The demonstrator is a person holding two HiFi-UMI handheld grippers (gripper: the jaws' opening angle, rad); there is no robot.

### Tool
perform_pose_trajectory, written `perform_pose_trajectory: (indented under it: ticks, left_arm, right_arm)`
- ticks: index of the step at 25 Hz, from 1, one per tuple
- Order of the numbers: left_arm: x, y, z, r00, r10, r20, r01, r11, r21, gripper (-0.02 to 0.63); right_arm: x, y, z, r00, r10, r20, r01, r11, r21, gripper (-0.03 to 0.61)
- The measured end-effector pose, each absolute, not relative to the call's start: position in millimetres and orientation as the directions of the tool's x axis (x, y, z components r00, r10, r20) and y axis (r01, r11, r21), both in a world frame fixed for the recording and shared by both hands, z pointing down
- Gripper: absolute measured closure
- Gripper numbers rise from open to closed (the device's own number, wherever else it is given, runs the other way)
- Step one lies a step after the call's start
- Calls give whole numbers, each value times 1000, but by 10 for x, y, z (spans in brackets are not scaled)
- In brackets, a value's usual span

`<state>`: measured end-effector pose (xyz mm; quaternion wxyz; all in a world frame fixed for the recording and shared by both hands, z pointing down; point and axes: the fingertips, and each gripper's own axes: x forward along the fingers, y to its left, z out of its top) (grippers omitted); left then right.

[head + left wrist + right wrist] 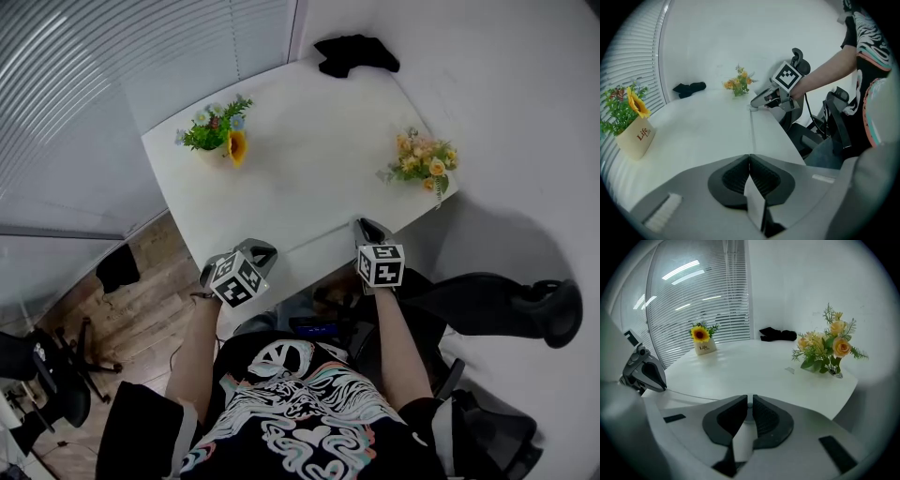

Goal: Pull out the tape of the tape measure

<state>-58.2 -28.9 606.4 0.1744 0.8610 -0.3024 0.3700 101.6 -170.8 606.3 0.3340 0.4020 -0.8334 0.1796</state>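
Note:
A thin white tape (314, 239) stretches along the front edge of the white table (309, 159) between my two grippers. My left gripper (265, 248) is shut on the tape's free end, and a white strip runs back from its closed jaws (749, 157). In the left gripper view the tape (751, 133) leads straight to a small white tape measure body (752, 107) at the tips of my right gripper (759, 102). In its own view my right gripper (749, 401) is nearly closed on that small white body. The tape (703, 396) runs left toward the left gripper (656, 378).
A sunflower pot (220, 136) stands at the table's left and a yellow-orange bouquet (422, 161) at its right edge. A black cloth (354, 52) lies at the far end. A black chair (497, 305) stands to my right, and another chair (47, 375) at lower left.

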Motion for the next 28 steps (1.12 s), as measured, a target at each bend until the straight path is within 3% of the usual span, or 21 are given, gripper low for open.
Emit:
perform_pose_trajectory:
  ticks: [28]
  left_arm:
    - [-1614, 225, 6095, 378, -501, 779, -835, -548, 53, 607]
  right_arm:
    - [1020, -1704, 6065, -437, -546, 715, -793, 609, -19, 538]
